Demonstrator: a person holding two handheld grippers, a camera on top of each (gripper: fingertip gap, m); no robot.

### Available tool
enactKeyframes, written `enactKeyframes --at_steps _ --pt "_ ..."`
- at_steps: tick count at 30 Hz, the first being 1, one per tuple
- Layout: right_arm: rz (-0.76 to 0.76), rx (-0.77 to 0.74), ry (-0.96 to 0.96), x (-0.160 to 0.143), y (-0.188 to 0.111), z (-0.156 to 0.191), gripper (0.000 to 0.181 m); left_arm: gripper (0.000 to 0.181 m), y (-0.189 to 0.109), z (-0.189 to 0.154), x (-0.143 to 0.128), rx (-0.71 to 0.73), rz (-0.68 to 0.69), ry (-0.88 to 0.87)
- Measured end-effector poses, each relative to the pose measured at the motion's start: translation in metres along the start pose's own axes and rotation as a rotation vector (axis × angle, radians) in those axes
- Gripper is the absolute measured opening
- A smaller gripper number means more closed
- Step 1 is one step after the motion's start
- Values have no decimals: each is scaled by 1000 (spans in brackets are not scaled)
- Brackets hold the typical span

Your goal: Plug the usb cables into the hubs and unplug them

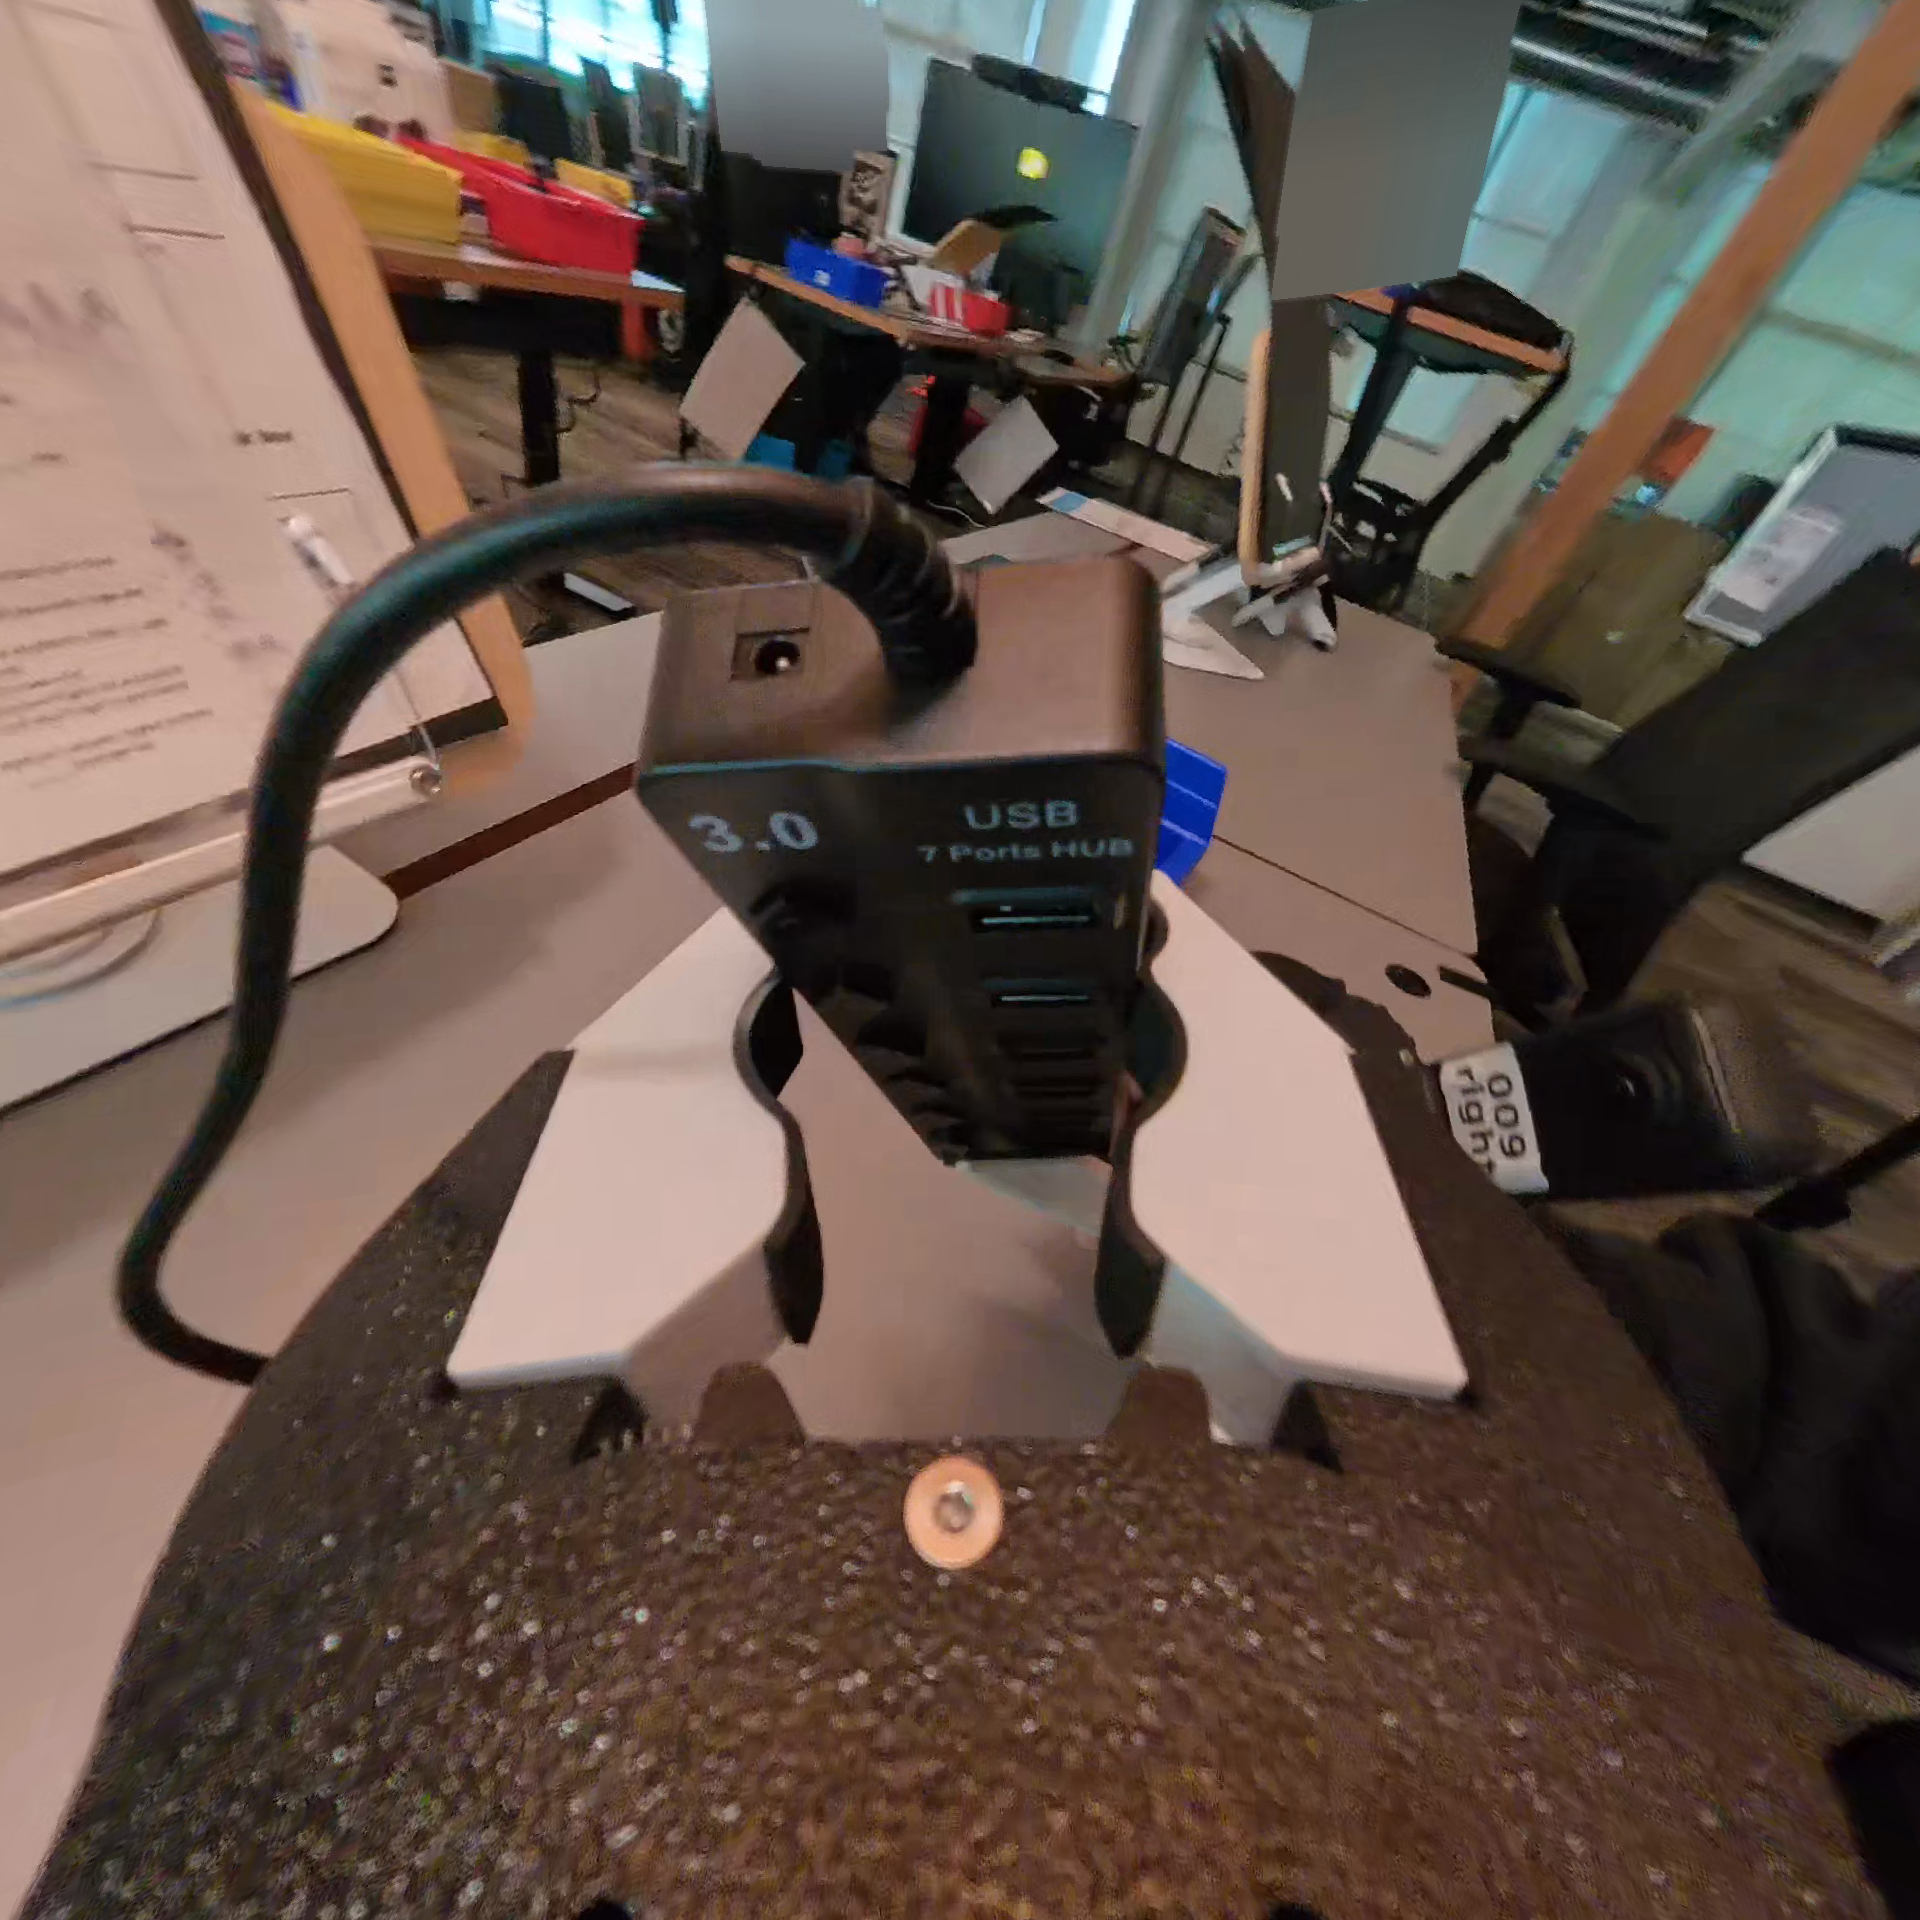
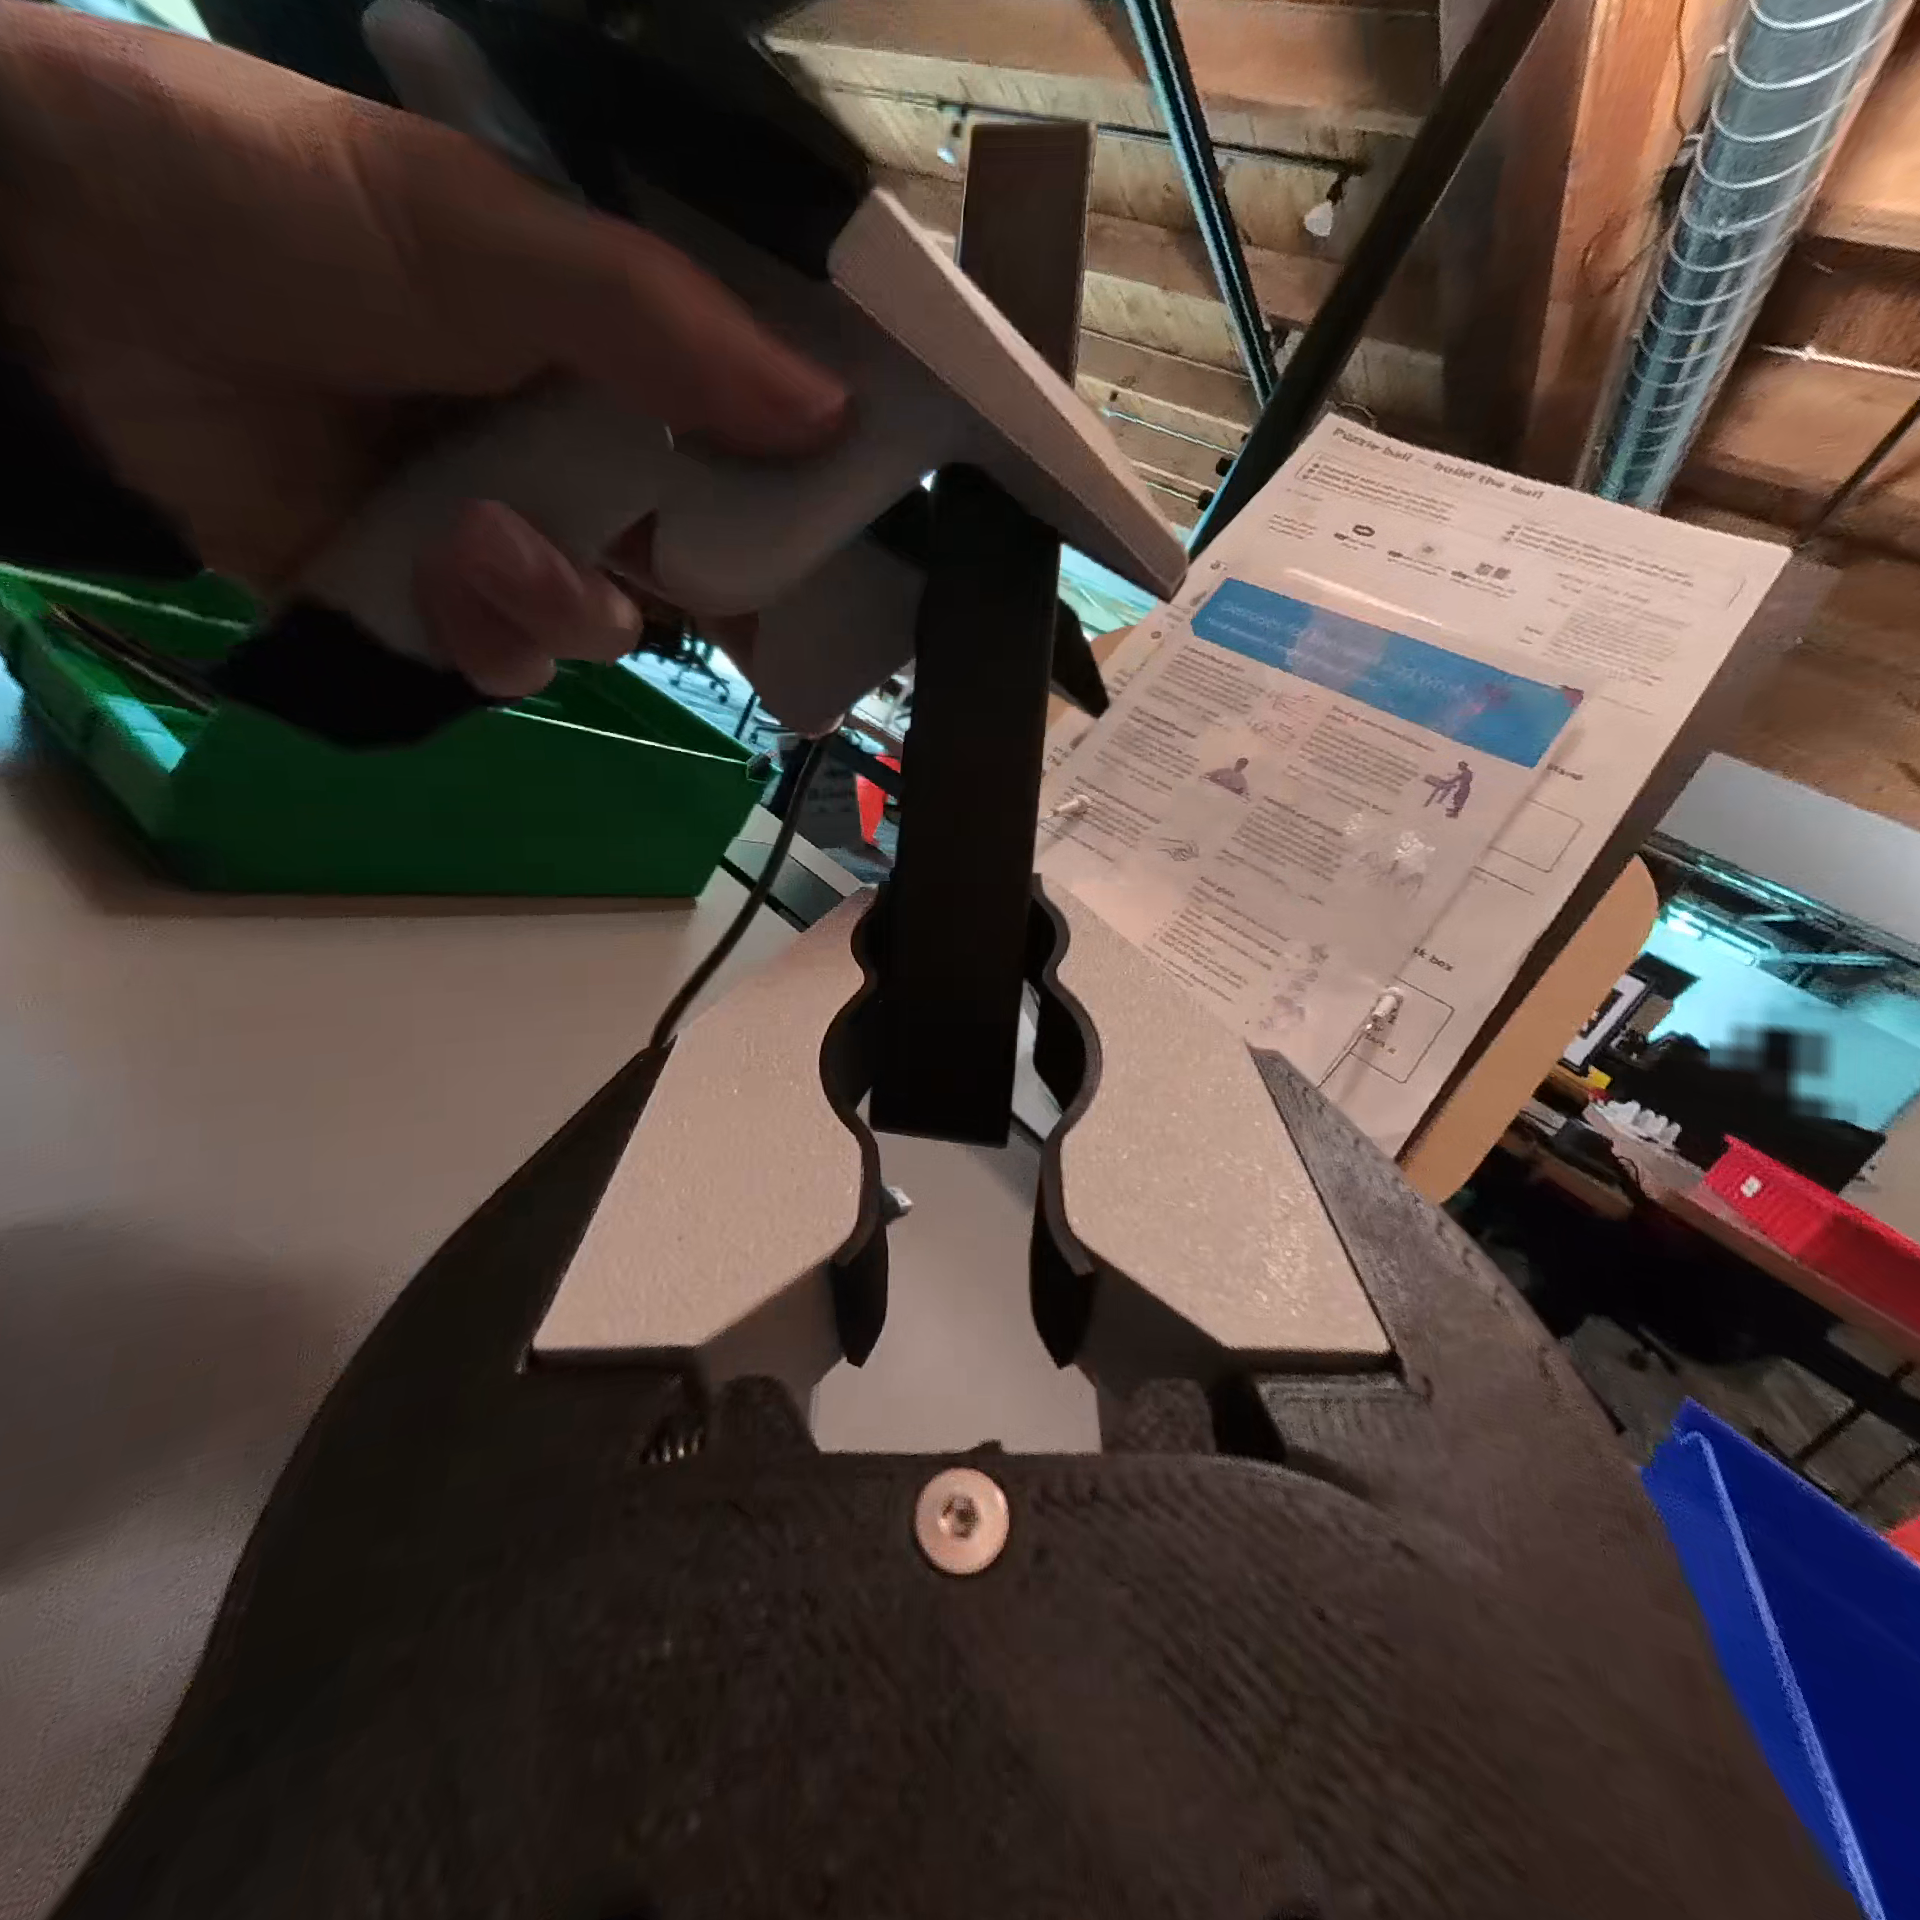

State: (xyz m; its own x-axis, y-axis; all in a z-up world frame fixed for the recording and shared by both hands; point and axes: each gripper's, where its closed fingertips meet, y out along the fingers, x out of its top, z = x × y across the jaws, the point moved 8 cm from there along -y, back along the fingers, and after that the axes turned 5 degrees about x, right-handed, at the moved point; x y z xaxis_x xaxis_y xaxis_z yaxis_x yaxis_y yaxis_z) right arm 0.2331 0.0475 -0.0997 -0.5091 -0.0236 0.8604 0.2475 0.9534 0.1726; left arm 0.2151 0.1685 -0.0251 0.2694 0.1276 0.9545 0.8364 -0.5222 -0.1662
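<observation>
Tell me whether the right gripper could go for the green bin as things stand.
Probably not: the right gripper is shut on the black hub, and the hand holding the left gripper hangs before the green bin.

The left wrist view sits close behind its gripper's pale fingers [image 1: 665, 1174], looking level across the grey tabletop [image 1: 520, 935] toward the far edge and the room beyond. The right wrist view, equally close, tilts upward from near the tabletop toward the wooden ceiling. Both views share the long black rectangular USB hub [image 1: 935, 831] [image 2: 966, 831] and the printed paper sheet on a wooden stand [image 1: 135, 468] [image 2: 1382, 790].
</observation>
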Motion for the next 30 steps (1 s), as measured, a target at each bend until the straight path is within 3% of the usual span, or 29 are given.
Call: enactKeyframes --at_steps 3,5,6,9,12,15,19,21,25,27,28,30 --pt "17 129 67 -5 3 5 35 60 -3 -4 -5 -48 74 192" --pt "6 235 268 -4 6 3 79 59 -5 -7 -9 -64 155 331" --pt "-5 294 371 -3 6 1 89 59 -6 -12 -10 -105 186 389" --pt "7 512 561 -6 6 5 103 59 -5 -27 -13 -250 237 436" --pt "31 584 522 -6 6 18 100 59 0 -38 -22 -378 238 494" --pt "2 614 451 -2 5 27 68 60 2 -42 -33 -436 225 503" --pt "68 606 414 -7 8 30 61 62 -4 -39 -34 -370 244 490" --pt "80 574 373 -8 7 27 61 86 -13 -39 -23 -312 226 476" --pt "69 566 379 -8 6 23 60 93 -32 -39 -4 -214 266 566" --pt "54 572 403 -6 7 24 60 83 -34 -41 1 -197 307 589" --pt "66 591 388 -6 7 27 60 61 -33 -41 4 -183 312 603" --pt "90 583 369 -8 9 30 60 60 -30 -41 4 -197 345 614"
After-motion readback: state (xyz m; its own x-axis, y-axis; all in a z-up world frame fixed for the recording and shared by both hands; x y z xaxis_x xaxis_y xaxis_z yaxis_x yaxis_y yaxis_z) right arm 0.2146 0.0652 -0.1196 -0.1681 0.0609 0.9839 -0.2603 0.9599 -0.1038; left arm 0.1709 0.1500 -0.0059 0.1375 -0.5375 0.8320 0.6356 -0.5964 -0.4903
